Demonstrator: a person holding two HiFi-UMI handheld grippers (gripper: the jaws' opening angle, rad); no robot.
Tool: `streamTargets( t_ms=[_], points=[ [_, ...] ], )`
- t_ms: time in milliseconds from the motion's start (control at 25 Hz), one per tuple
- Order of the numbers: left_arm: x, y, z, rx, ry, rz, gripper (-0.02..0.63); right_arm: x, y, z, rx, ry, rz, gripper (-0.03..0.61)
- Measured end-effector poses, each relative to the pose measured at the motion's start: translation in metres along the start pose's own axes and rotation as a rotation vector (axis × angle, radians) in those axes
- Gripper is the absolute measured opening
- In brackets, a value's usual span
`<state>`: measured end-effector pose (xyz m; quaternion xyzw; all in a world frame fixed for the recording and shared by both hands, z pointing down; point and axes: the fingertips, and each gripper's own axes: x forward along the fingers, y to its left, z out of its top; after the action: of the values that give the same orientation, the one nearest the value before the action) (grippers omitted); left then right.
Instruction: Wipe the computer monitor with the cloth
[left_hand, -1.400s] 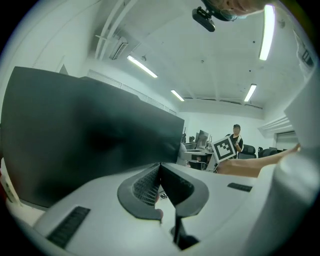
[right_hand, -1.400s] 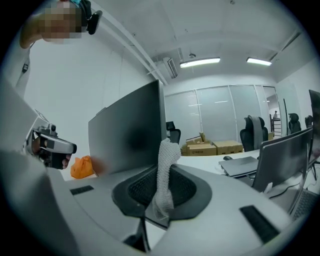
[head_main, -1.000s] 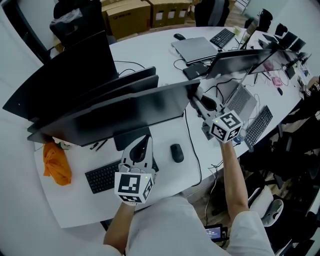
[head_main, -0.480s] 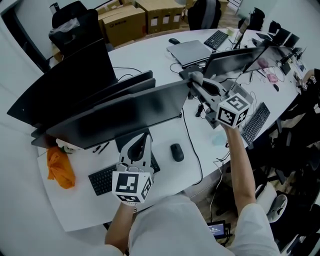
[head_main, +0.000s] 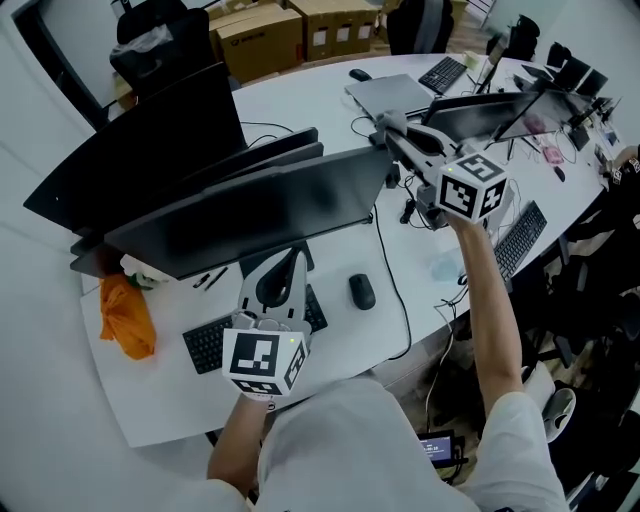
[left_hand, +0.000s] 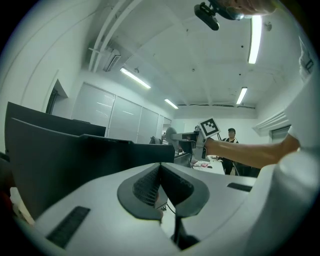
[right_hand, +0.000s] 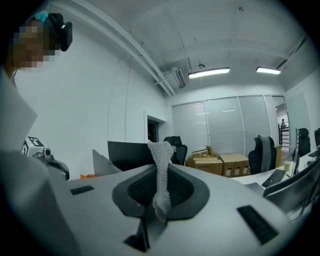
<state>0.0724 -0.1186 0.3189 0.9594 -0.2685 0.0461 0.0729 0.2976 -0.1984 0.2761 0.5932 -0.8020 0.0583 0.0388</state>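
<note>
Now we hold the right tool (head_main: 384, 128) up at the right end of the monitor (head_main: 250, 215), its tips close to the screen's top corner; from the head view we cannot tell whether they touch it. In the right gripper view that tool (right_hand: 160, 172) is clamped tight on the cloth (right_hand: 161, 152), a grey mesh strip that stands up out of the closed jaws, with a short tail hanging below them. Our left tool (head_main: 284, 265) sits low in front of the monitor's foot, above the keyboard (head_main: 212, 345). In the left gripper view the left tool (left_hand: 160, 169) has its jaws pressed together with nothing between them. The monitor stands on the white surface (head_main: 320, 95), dark and tilted away from us. A mouse (head_main: 361, 291) lies just right of the keyboard, and an orange rag (head_main: 125, 315) lies near the surface's left edge.
</note>
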Motion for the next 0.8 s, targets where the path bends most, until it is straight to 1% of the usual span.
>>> streamTargets(
  t_ms=[120,440,800],
  points=[
    [-0.006,0.003,0.004,0.005,-0.007,0.011,0.018,0.008,0.007,-0.003,-0.018,0.037,-0.01,0.038],
    [-0.02,0.014,0.007,0.006,-0.018,0.042,0.018,0.024,0.036,-0.007,-0.022,0.085,0.0,0.038],
    [-0.039,0.026,0.01,0.015,-0.027,0.073,0.018,0.049,0.072,-0.011,0.04,0.12,-0.002,0.038]
  ],
)
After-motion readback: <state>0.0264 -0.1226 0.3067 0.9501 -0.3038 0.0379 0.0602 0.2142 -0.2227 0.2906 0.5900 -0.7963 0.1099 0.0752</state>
